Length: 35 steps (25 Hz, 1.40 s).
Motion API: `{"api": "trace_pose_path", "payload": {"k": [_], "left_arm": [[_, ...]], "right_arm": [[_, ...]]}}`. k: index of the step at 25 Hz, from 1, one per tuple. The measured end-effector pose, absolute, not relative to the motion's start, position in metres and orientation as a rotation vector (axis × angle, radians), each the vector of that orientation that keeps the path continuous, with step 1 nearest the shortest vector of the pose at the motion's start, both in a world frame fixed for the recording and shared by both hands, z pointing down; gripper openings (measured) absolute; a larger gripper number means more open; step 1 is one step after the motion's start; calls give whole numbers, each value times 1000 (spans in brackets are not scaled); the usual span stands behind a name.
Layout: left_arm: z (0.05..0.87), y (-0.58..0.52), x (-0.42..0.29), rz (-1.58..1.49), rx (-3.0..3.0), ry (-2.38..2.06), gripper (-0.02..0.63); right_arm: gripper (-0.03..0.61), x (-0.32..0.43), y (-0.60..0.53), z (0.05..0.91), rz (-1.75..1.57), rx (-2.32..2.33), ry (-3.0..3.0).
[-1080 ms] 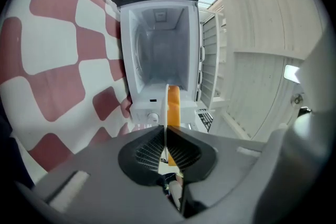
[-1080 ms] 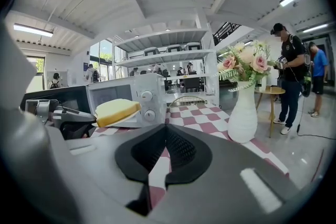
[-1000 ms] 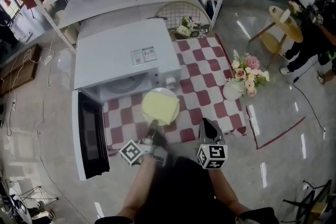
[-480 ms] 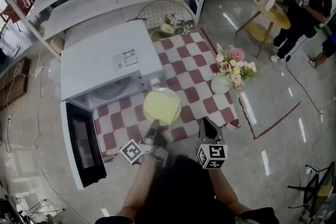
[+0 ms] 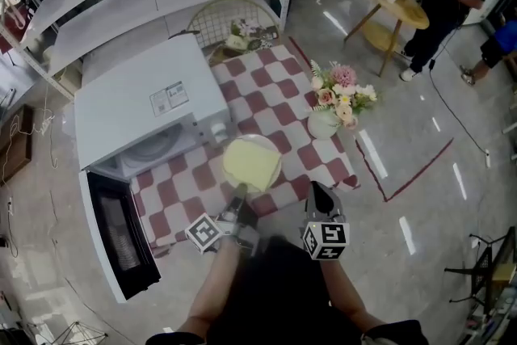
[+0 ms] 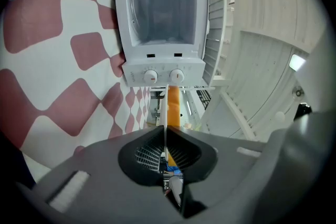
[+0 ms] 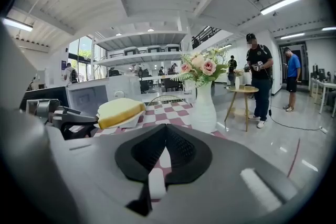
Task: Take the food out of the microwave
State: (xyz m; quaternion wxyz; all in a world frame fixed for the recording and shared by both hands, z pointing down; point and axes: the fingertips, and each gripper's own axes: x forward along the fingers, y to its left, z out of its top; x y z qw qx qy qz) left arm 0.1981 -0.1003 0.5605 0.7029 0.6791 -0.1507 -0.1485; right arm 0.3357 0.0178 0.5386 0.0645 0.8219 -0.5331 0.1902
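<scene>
- Head view: L tool is clamping the near rim of a white round plate carrying a pale yellow slab of food.
- Plate is hanging outside the white box-shaped microwave, just off its front right corner. It's over the red-and-white checked cloth covering the counter.
- Microwave's dark-glass door is standing wide open on the left side.
- R tool is hovering beside the L tool, just right of the plate's near edge, touching nothing.
- White vase of pink and cream flowers is standing at the cloth's right side, near the plate but apart. Round wire basket is sitting behind the microwave.
- Left gripper view: jaws are pressing onto the plate's thin rim, seen edge-on, w/ the yellow food along one side. Beyond it the microwave is showing its open cavity and two round white knobs.
- Right gripper view: R tool's jaws are meeting at the tips w/ nothing btwn them.
- Plate and food are showing ahead-left, gripped by the L tool and looking lifted off the cloth, w/ the microwave behind. Vase is standing straight ahead.
- Far right, a person in black and a person in a blue shirt are standing by a round wooden side table.
</scene>
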Motion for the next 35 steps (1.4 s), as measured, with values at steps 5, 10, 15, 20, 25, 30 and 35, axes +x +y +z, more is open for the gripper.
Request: {"api": "trace_pose_path", "payload": {"k": [5, 10, 15, 20, 25, 30, 35], "left_arm": [[561, -92, 210, -301, 1503, -310, 25], [561, -87, 222, -281, 1506, -287, 25], [563, -84, 231, -259, 1507, -277, 25], [562, -83, 234, -253, 1503, -273, 25], [562, -83, 235, -256, 1500, -271, 25], [564, -85, 233, -251, 1501, -284, 25], [562, -86, 233, -255, 1499, -280, 25]], "right_arm": [[2, 342, 29, 538, 582, 2507, -1569], [0, 347, 37, 538, 584, 2521, -1548], [-1, 352, 43, 536, 550, 2525, -1520], [-2, 353, 43, 536, 539, 2518, -1519], [-2, 353, 41, 535, 530, 2513, -1524], [-2, 351, 37, 536, 564, 2503, -1564], [-2, 349, 35, 536, 573, 2496, -1582]]}}
